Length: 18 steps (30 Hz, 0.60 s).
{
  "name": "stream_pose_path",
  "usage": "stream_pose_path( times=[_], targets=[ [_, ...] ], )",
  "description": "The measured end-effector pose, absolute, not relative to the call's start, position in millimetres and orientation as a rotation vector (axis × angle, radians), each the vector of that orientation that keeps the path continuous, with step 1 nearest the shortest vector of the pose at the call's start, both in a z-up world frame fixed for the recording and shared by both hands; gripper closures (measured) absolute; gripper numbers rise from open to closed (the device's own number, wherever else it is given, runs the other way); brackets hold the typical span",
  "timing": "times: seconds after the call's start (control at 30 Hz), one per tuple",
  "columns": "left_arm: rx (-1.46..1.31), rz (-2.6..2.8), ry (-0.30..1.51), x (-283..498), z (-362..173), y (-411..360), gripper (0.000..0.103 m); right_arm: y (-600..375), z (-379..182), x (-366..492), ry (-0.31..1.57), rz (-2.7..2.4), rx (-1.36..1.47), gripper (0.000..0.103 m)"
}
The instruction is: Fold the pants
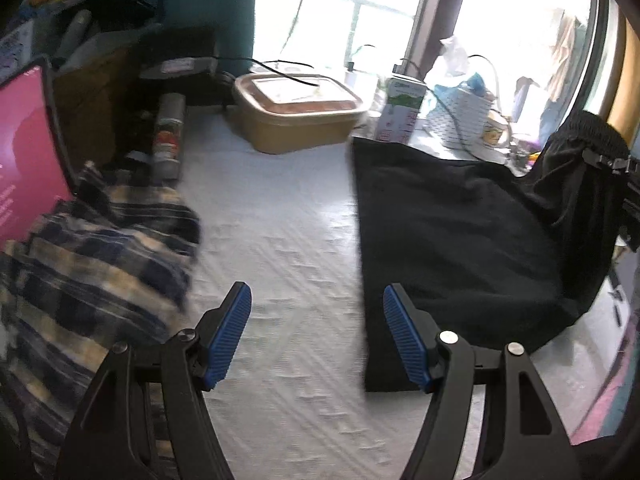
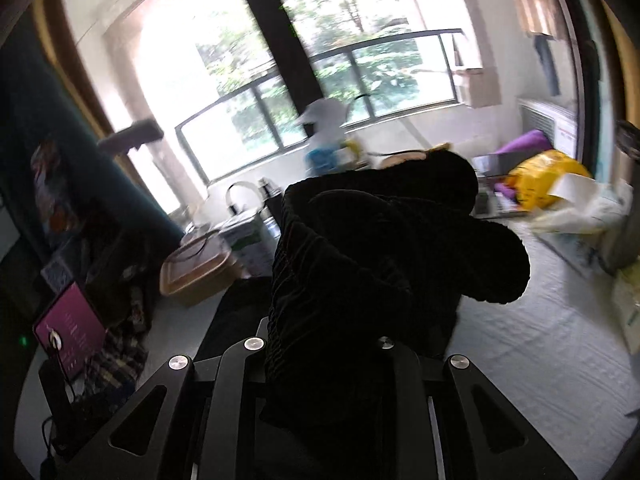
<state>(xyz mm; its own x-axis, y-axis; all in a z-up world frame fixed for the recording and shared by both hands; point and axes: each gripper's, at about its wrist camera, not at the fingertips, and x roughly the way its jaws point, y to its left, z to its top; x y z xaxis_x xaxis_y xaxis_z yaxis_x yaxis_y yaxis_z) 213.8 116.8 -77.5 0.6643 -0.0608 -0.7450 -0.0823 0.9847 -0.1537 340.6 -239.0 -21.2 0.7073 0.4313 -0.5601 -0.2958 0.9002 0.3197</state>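
Pants (image 1: pixel 460 232): black, soft, gathered waistband | right gripper (image 2: pixel 320 344) jaws clamp waistband | left gripper (image 1: pixel 317 332) jaws wide, empty

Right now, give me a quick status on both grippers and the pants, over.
Left gripper open, empty, above the white cover. Right gripper shut on black pants, waistband end lifted, the rest flat. Plaid cloth lies left, apart from the pants.

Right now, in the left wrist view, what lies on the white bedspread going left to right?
Pink-screened tablet → plaid garment → spray can → tan lidded container → carton → black pants, one end lifted at the right edge.
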Motion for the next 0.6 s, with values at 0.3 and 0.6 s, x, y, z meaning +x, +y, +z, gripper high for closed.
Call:
stream_pose_path(
  times=[0.3,0.6],
  targets=[
    [-0.176,0.073,0.817,208.3,-75.3,139.4,0.034,-133.1,-55.0,343.4,0.779,0.558,0.1,0.083],
    [-0.135,0.057,0.806,197.9,-75.0,138.6,0.034,-48.9,-108.1,329.4,0.889,0.661,-0.039,0.083]
  ],
)
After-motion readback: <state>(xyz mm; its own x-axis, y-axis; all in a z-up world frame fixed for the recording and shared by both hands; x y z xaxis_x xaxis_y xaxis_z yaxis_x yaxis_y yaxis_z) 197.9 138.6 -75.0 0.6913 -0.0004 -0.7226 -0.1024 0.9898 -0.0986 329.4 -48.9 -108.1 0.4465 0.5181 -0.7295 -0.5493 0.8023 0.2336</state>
